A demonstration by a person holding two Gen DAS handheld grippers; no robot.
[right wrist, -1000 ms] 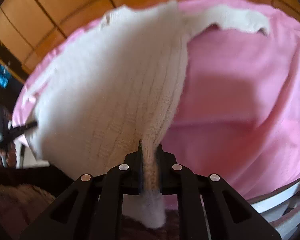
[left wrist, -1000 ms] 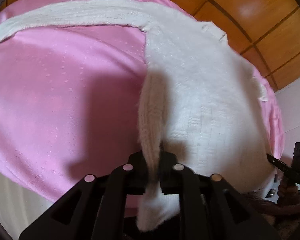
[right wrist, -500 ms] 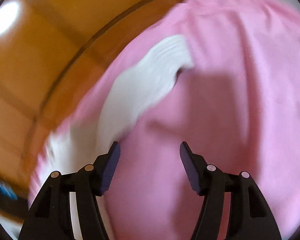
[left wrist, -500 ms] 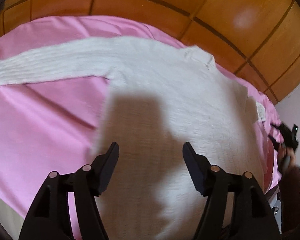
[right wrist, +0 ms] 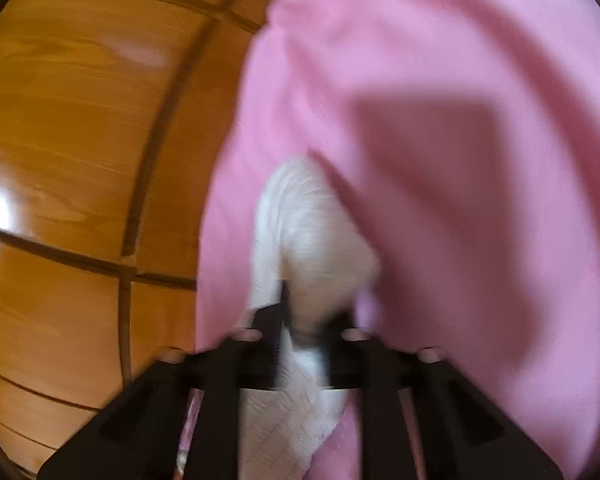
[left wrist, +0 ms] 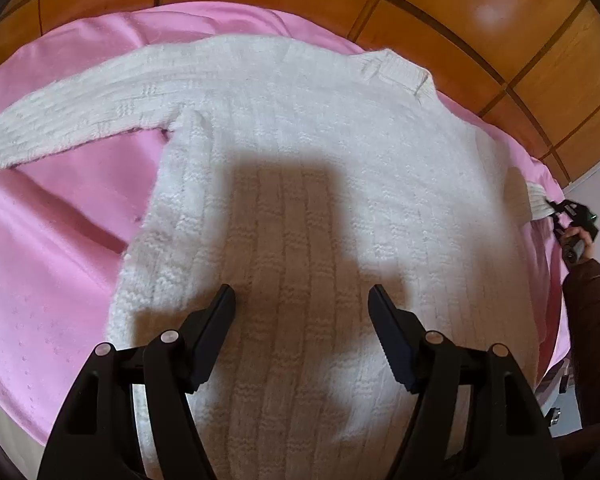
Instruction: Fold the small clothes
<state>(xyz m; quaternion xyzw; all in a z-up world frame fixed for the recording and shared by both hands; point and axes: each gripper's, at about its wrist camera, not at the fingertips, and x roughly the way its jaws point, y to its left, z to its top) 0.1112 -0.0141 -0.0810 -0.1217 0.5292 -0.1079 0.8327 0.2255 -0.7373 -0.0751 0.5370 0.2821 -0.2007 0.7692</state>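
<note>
A white knitted sweater point(left wrist: 308, 152) lies spread flat on a pink sheet point(left wrist: 40, 260), with its collar at the far side and one sleeve point(left wrist: 80, 112) stretched out to the left. Above the sweater's lower body my left gripper point(left wrist: 302, 304) stands open, with nothing between its fingers. At the far right edge, a hand in a brown sleeve holds my right gripper point(left wrist: 556, 212) at the other sleeve's cuff point(left wrist: 538, 200). The right wrist view is blurred. It shows the right gripper point(right wrist: 304, 312) shut on that white cuff point(right wrist: 312, 240).
Wooden panelling point(left wrist: 480, 40) runs behind the pink sheet, and shows left of it in the right wrist view point(right wrist: 80, 120). The sheet point(right wrist: 460, 120) has soft wrinkles. A pale wall strip point(left wrist: 596, 184) sits at the far right.
Both grippers let go of the sweater folds they held, and the sweater now lies flat. The left gripper opened and drew back. The right one swung to the far sleeve and shut on its cuff.
</note>
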